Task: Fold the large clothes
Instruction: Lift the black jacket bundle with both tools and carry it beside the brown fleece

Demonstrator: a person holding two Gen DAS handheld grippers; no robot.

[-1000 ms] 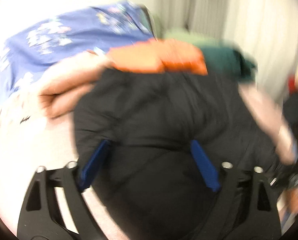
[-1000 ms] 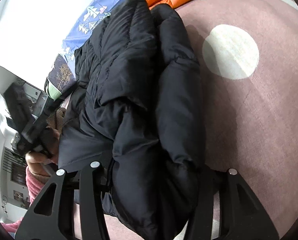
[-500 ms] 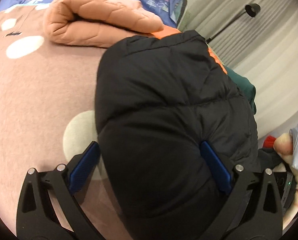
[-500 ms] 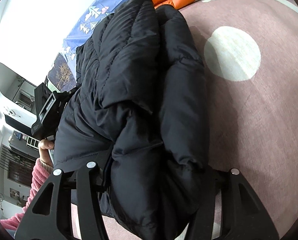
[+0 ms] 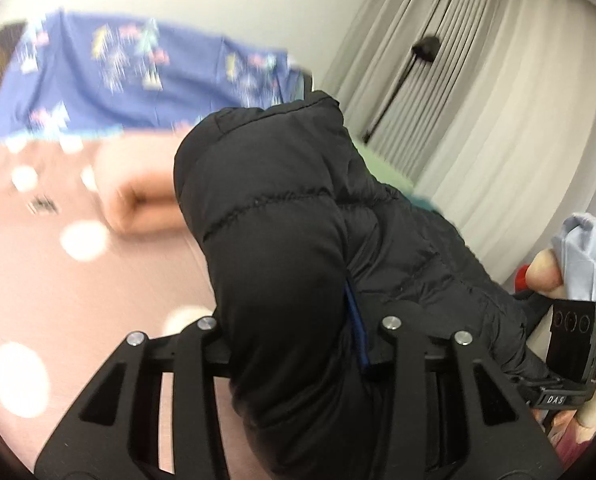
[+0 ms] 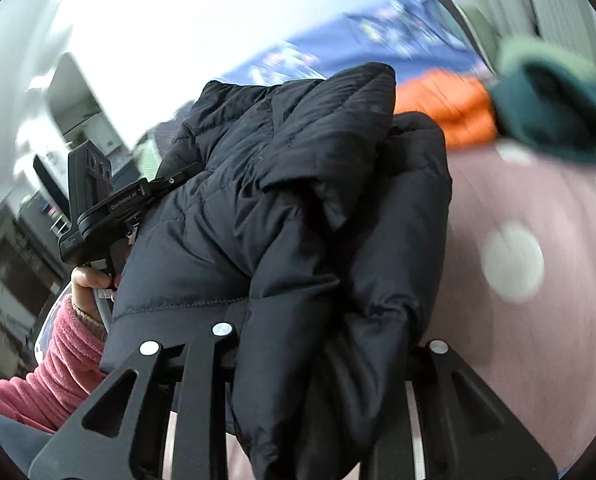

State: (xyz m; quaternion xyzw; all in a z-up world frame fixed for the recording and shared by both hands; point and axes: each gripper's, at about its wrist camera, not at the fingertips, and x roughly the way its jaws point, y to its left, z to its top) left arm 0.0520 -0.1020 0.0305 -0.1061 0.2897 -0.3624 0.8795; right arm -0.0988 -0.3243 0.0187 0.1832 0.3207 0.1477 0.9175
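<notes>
A black puffer jacket (image 5: 282, 216) fills the middle of both wrist views (image 6: 298, 208), bunched and lifted above the pink dotted bedspread (image 5: 58, 280). My left gripper (image 5: 298, 336) is shut on a thick fold of it; one blue pad (image 5: 355, 332) shows at the fold's right side. My right gripper (image 6: 321, 344) is shut on another bunched fold, its fingertips hidden under fabric. The left gripper's body (image 6: 94, 204) shows at the left of the right wrist view, the right one's body (image 5: 569, 356) at the right of the left view.
A folded peach jacket (image 5: 138, 192) lies on the bedspread behind. An orange jacket (image 6: 441, 108) and a dark green garment (image 6: 553, 108) lie at the far right. A blue patterned sheet (image 5: 118, 80) hangs behind. Curtains and a lamp stand (image 5: 409, 76) are at the right.
Both grippers have closed on the jacket and lifted it off the bedspread. Both views have tilted up toward the wall and curtains.
</notes>
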